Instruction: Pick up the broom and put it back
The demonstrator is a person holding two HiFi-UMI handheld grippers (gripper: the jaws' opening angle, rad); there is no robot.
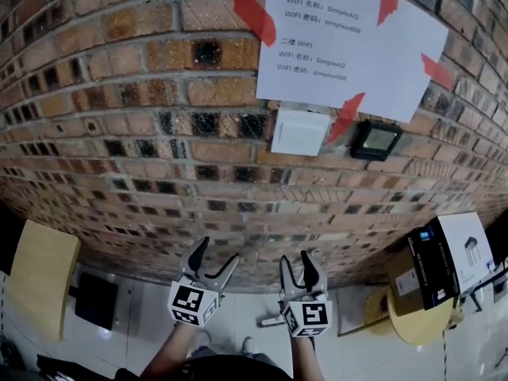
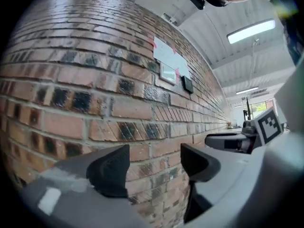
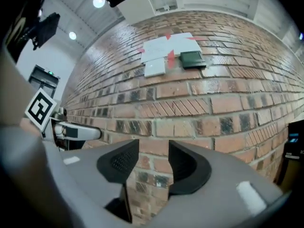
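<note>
Brick fills most of what I get from the rig: the wall [image 1: 159,94] stands close ahead of both tools and closes off everything beyond it. At far left a pale wooden board [image 1: 44,280] is cut off by the frame edge, and just right of it a dark thing [image 1: 97,300] lies on the white tiled floor [image 1: 147,308]; I cannot make out what it is. The left tool [image 1: 220,250] points at the bricks with its jaws apart and only wall showing between them. The right tool [image 1: 296,257], just beside it, is likewise parted and holds nothing. Higher up, a white sheet [image 1: 349,46] is fixed to the wall with red tape [image 1: 254,14]; I can read "WIFI" and "SimpleAI" on it, the rest too blurred. Under it sit a white switch plate [image 1: 300,131] and a small black box [image 1: 375,140]. At far right a black-and-white carton [image 1: 444,264] rests on a small round desk [image 1: 413,332], its print too small to read. As for the broom, none of my three views lets me say where it is.
</note>
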